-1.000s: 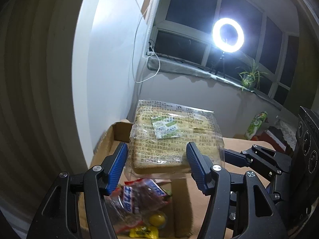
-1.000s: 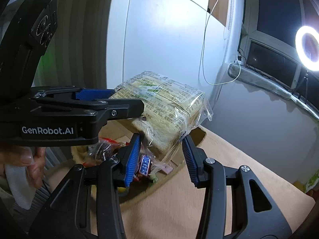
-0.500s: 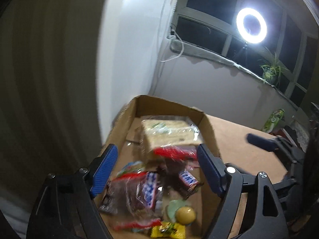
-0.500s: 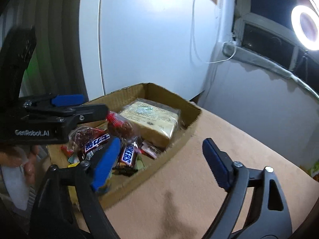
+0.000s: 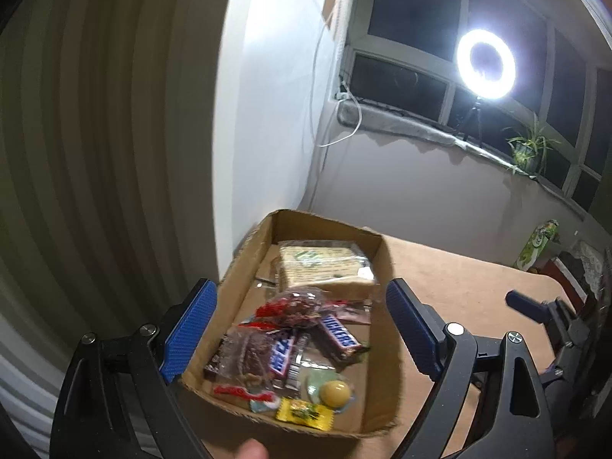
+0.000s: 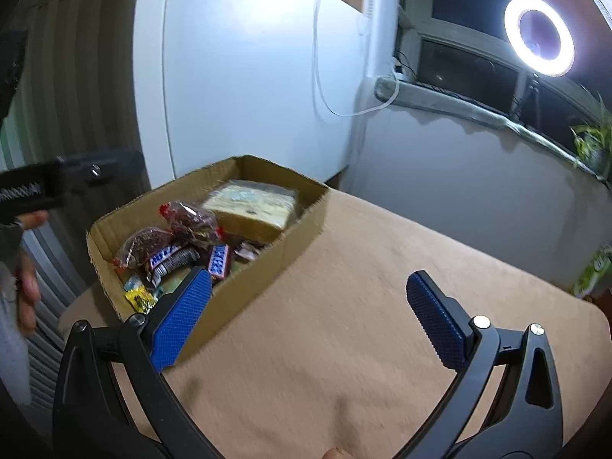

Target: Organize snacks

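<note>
A cardboard box [image 5: 382, 267] of snacks sits at the far left corner of a tan surface [image 6: 382, 287], close to a white wall. The left tool [image 5: 300, 329] hangs above the box with its blue pads spread wide, gripping nothing. The right tool [image 6: 306, 313] hovers over bare surface to the right of the box [image 6: 267, 267], its jaws likewise wide apart and empty.

Inside the box, a clear-wrapped bread pack [image 5: 321, 266] lies flat at the far end. In front of it sits a bag of dark red snacks [image 5: 294, 306], then a Snickers bar [image 5: 340, 334] and a second bar [image 5: 281, 355] with a blue label. Nearest the camera are a round yellow sweet [image 5: 336, 393] and a small yellow packet [image 5: 304, 415]. From the right wrist view the bread pack [image 6: 252, 206] rests against the far wall of the box, and the Snickers bar [image 6: 218, 260] lies near the right wall.

A ring light [image 5: 485, 63] glows before a dark window, with a potted plant [image 5: 529, 149] on the sill. A green item [image 5: 535, 244], perhaps a snack bag, stands at the surface's far right edge.
</note>
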Available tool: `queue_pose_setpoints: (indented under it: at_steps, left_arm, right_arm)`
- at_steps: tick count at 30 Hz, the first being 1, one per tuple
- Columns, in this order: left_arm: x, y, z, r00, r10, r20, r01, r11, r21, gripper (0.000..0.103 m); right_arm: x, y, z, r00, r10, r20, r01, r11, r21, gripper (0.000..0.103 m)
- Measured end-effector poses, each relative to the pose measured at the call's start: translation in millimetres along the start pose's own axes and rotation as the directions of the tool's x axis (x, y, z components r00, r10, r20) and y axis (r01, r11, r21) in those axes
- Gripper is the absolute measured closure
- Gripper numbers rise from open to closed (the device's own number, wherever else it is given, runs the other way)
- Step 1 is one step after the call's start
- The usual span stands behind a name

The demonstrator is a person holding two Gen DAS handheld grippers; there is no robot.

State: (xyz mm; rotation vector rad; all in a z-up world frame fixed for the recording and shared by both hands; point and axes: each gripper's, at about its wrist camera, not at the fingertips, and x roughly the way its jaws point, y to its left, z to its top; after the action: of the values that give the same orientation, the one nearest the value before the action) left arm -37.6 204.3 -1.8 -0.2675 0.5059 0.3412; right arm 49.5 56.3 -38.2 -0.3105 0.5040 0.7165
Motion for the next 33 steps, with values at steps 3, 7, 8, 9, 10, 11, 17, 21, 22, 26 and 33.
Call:
queue_pose_setpoints:
  at_steps: [3,7,8,9,10,11,17,21,22,26,33]
  left_arm:
    - [-9,-14,1,1.000,0.013,0.013,-0.013,1.000,0.022,0.012]
    - [-15,-35,0,1.000,0.014,0.027,-0.015,0.998,0.053,0.000]
    - [-15,-41,0,1.000,0.012,0.028,-0.014,0.998,0.064,0.000]
    - [-13,-47,0,1.000,0.009,0.026,-0.011,0.997,0.074,0.000]
    - [-12,-52,0,1.000,0.005,0.023,-0.007,0.997,0.083,0.000]
    - [-12,-58,0,1.000,-0.001,0.020,-0.001,0.996,0.091,0.000]
    - [-18,-98,-9,1.000,-0.014,0.006,0.013,0.988,0.152,0.000]
    - [-18,-123,-13,0.999,-0.035,-0.008,0.036,0.982,0.187,0.000]
    - [-18,-130,-15,0.999,-0.042,-0.011,0.043,0.979,0.199,0.000]
    - [-16,-158,-23,0.997,-0.068,-0.037,0.075,0.969,0.234,0.000]
    - [-11,-189,-39,0.993,-0.093,-0.078,0.111,0.956,0.272,0.000]
  right_arm:
    - [-11,-11,-8,1.000,-0.018,0.004,0.017,0.999,0.035,0.000]
    - [-26,-30,-21,0.998,-0.056,0.001,0.055,0.994,0.090,0.000]
    - [-31,-36,-24,0.998,-0.062,0.001,0.062,0.993,0.104,0.000]
    - [-34,-42,-27,0.997,-0.071,0.000,0.071,0.991,0.115,0.000]
    - [-38,-48,-30,0.996,-0.086,-0.003,0.085,0.988,0.129,0.000]
    - [-42,-55,-33,0.995,-0.099,-0.007,0.099,0.985,0.143,0.000]
    - [-69,-94,-49,0.982,-0.189,-0.010,0.188,0.964,0.189,0.000]
    - [-90,-120,-59,0.969,-0.246,-0.010,0.242,0.945,0.222,0.000]
    - [-94,-126,-62,0.966,-0.257,-0.012,0.253,0.940,0.230,0.000]
    - [-110,-150,-75,0.950,-0.312,-0.030,0.309,0.917,0.252,0.000]
    - [-126,-178,-90,0.933,-0.357,-0.050,0.356,0.888,0.292,0.000]
